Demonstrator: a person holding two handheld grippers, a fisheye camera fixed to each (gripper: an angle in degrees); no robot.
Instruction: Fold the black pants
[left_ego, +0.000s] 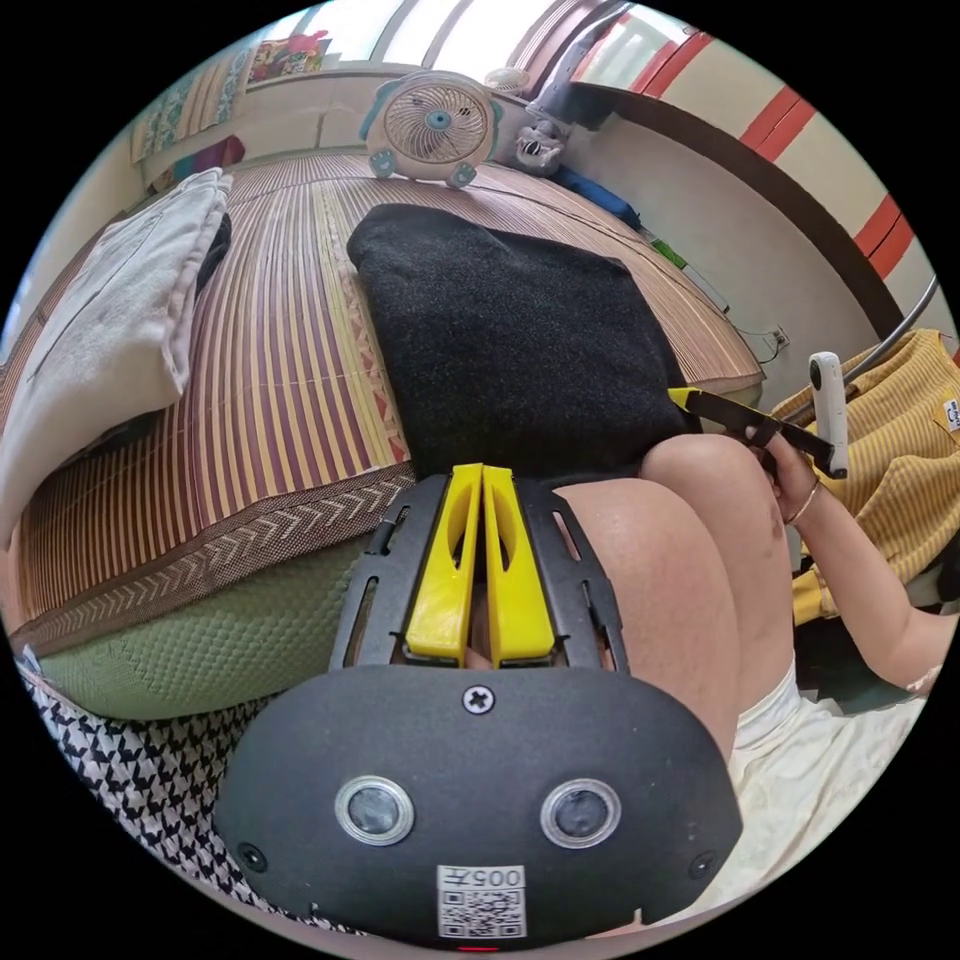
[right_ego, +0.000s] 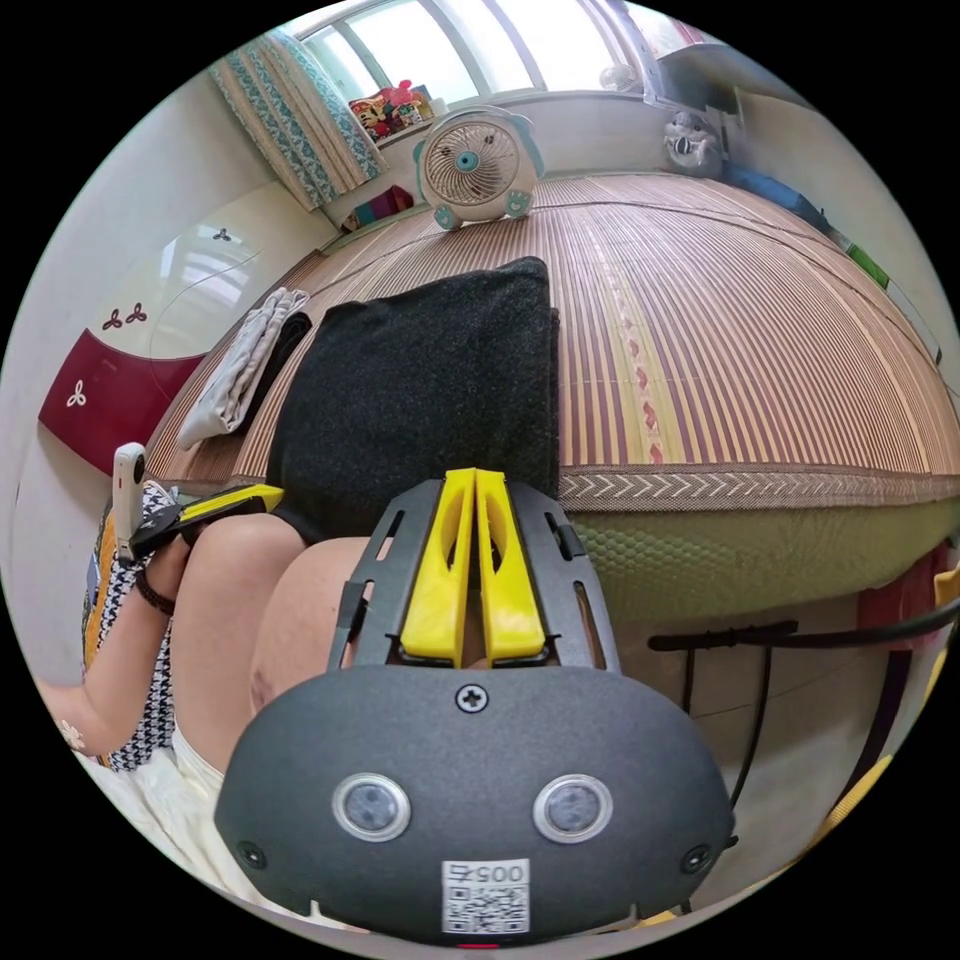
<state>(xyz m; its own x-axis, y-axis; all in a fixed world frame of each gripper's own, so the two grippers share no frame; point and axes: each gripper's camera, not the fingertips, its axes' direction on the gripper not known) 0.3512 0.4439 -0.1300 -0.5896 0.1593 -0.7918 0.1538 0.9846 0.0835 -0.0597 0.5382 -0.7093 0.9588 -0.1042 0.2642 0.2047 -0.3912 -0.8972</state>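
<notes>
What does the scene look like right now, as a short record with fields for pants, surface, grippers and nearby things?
pants: black pants folded into a compact block
surface: striped mat on the bed, pants near its front edge
left gripper: jaws together, holding nothing
right gripper: jaws together, holding nothing
nearby: folded pale cloth beside the pants; fan at the far end

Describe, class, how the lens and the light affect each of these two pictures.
Left gripper view: fisheye bends the striped bamboo mat into a bulge; the folded black pants keep their nubbly texture, sharp; the bright windows wash out. Right gripper view: the mat's near edge curves like a dome; daylight blows out the window panes; the shut yellow tongs look oversized up close.
</notes>
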